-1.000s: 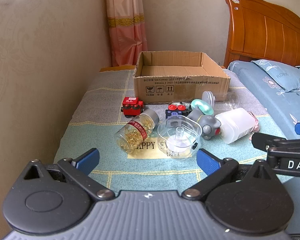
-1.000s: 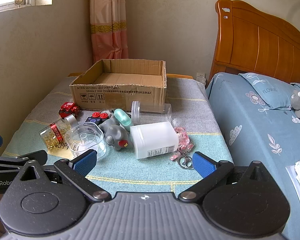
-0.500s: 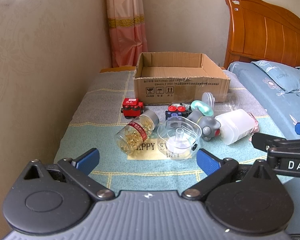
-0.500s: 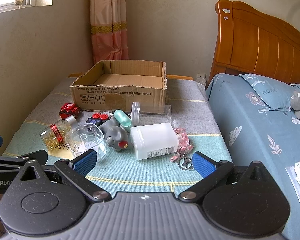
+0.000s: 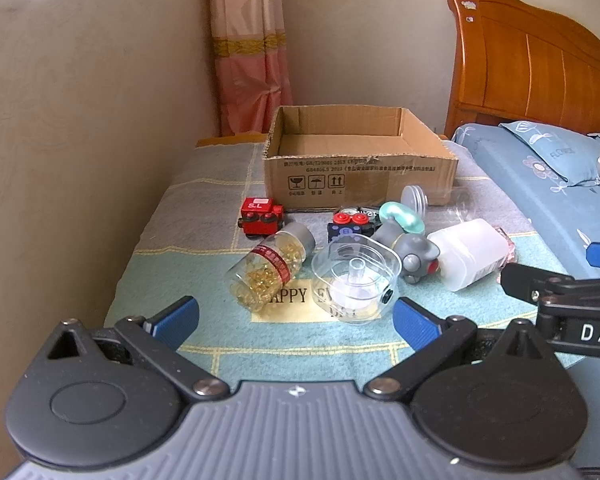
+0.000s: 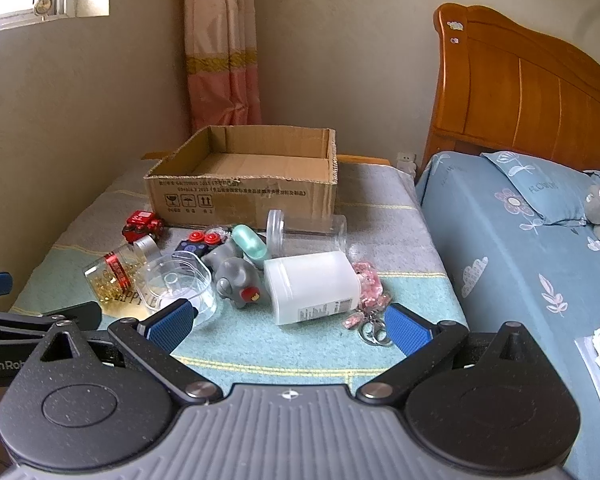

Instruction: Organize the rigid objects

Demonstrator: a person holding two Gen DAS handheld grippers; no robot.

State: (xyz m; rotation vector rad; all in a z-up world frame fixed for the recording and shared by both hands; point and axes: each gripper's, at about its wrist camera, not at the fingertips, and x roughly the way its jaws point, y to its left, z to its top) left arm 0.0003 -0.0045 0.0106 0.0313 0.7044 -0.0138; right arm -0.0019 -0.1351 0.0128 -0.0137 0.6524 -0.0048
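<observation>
Bedside table (image 5: 204, 248): clutter (image 5: 356, 276) prob. ahead grippers (image 5: 296, 320)

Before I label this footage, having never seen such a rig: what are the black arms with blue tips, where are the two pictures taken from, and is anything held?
They are two hand-held grippers, each carrying a camera that looks out along its fingers. The left gripper and the right gripper are both open and hold nothing. On the cloth-covered table stands an empty cardboard box. In front of it lie a red toy train, a capsule jar on its side, a clear container, a grey elephant toy, a white bottle and a pink keychain. A bed stands alongside.
</observation>
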